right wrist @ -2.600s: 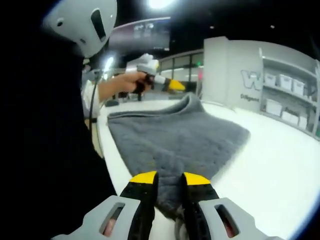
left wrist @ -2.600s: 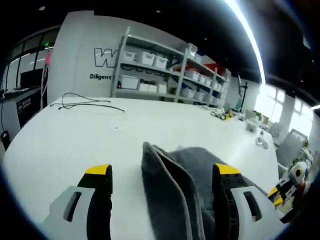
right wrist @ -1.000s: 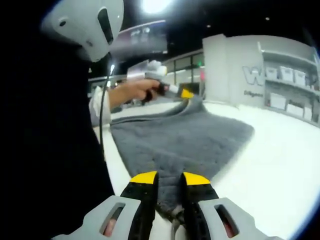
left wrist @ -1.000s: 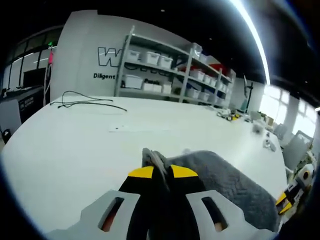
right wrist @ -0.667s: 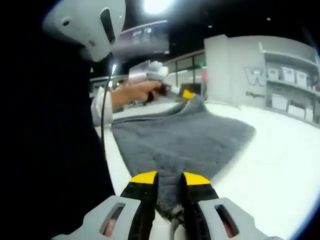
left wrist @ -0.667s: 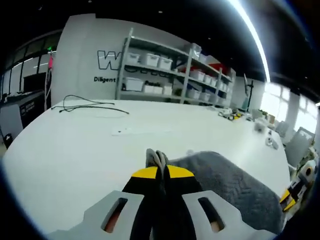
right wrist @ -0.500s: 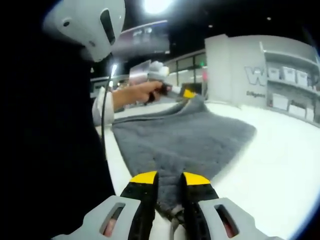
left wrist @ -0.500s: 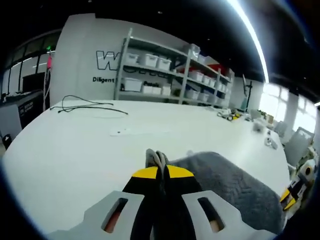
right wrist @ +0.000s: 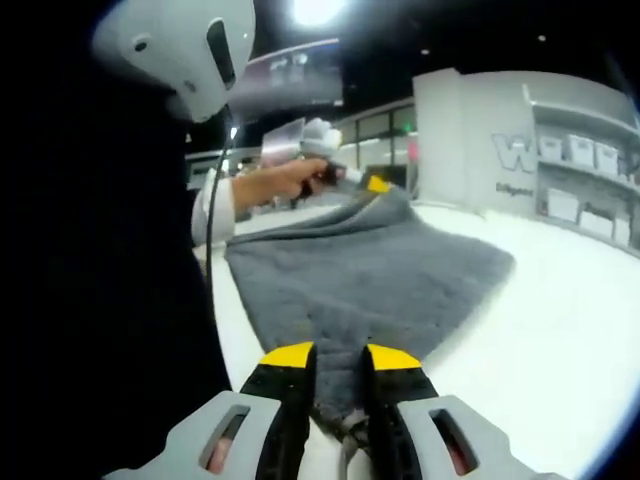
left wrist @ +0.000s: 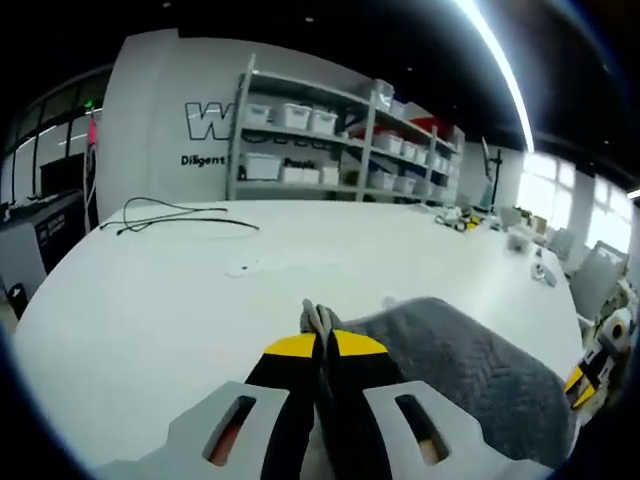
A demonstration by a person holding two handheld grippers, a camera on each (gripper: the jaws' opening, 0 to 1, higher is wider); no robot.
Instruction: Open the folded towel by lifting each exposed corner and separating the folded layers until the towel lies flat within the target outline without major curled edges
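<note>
In the right gripper view, a dark grey towel point(right wrist: 370, 275) with a plush, quilted surface lies spread across the near part of a wide white table point(right wrist: 560, 330); its far corner is lifted off the surface while the rest rests mostly flat, with one rounded edge reaching toward the middle of the table; I see no printed outline around it. My right gripper point(right wrist: 338, 362) has its yellow-tipped jaws closed on the nearest corner of the towel, cloth bunched between them. My left gripper point(left wrist: 318, 345) is clenched on the opposite corner; in the left gripper view a small tuft of grey fabric pokes up between the jaw tips, and the towel point(left wrist: 470, 365) trails away to the right. In the right gripper view that same left gripper point(right wrist: 372, 184) is held by a person's hand point(right wrist: 290, 180), with a white sleeve behind it; a dark torso and a white rounded casing point(right wrist: 185, 45) block the left of that view. Beyond the table stand shelves point(left wrist: 330, 140) of white bins; a black cable point(left wrist: 180, 215) lies on the far tabletop. Compared with a few seconds ago, the left gripper's jaws, then wide apart, have closed on the corner.
</note>
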